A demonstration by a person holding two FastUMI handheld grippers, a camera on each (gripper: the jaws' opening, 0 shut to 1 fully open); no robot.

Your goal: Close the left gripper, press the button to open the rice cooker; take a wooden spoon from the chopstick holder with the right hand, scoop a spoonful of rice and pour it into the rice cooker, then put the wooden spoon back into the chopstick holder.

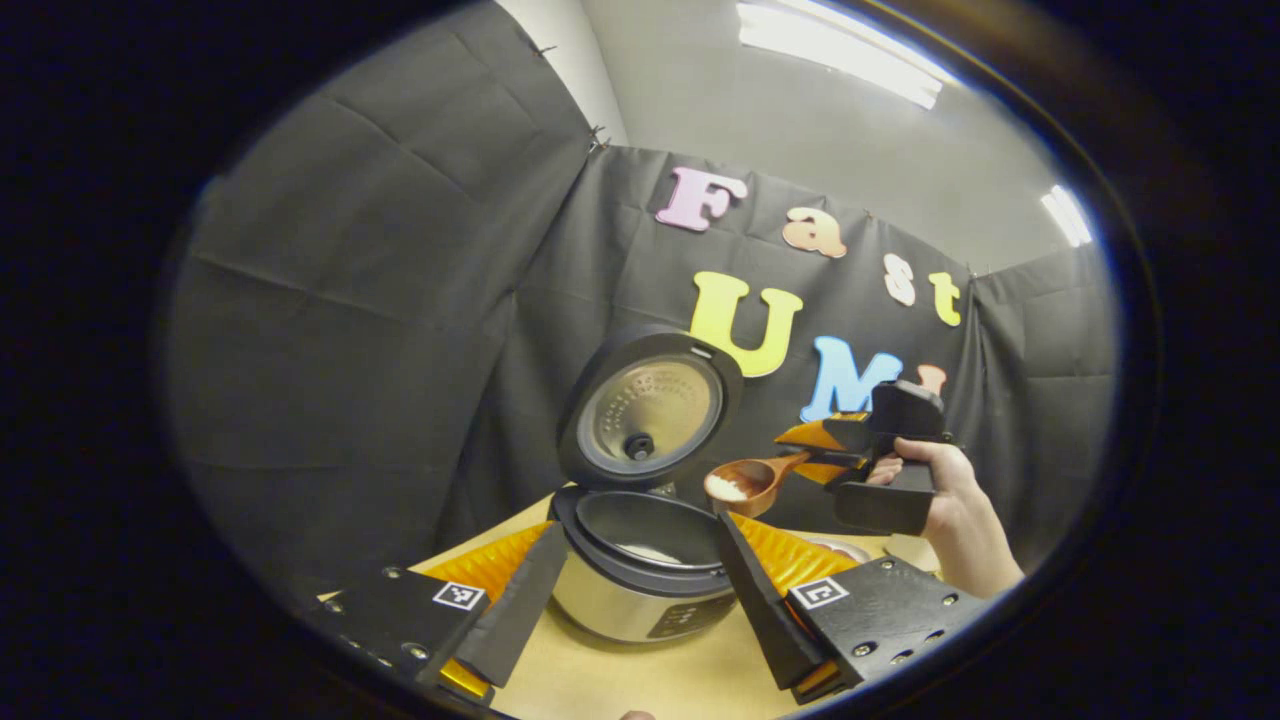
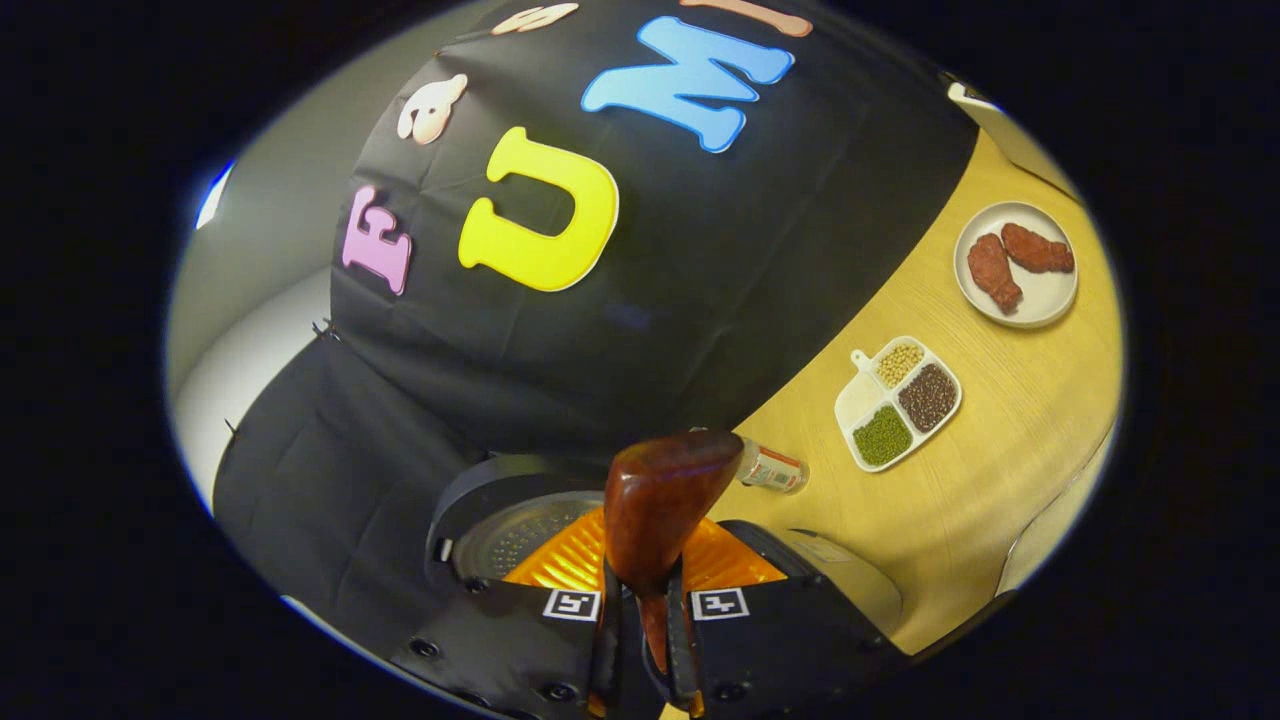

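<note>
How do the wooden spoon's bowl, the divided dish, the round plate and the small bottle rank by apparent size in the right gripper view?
1. wooden spoon, largest only because it sits right at the camera.
2-3. divided dish and round plate look alike; unranked.
4. small bottle, smallest.

Both views face the open rice cooker point(image 1: 640, 540), right nearer.

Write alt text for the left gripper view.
An open rice cooker sits on a wooden table, lid up. Beside it a hand holds the right gripper, shut on a wooden spoon with rice in its bowl. The left gripper frames the cooker, open.
</note>
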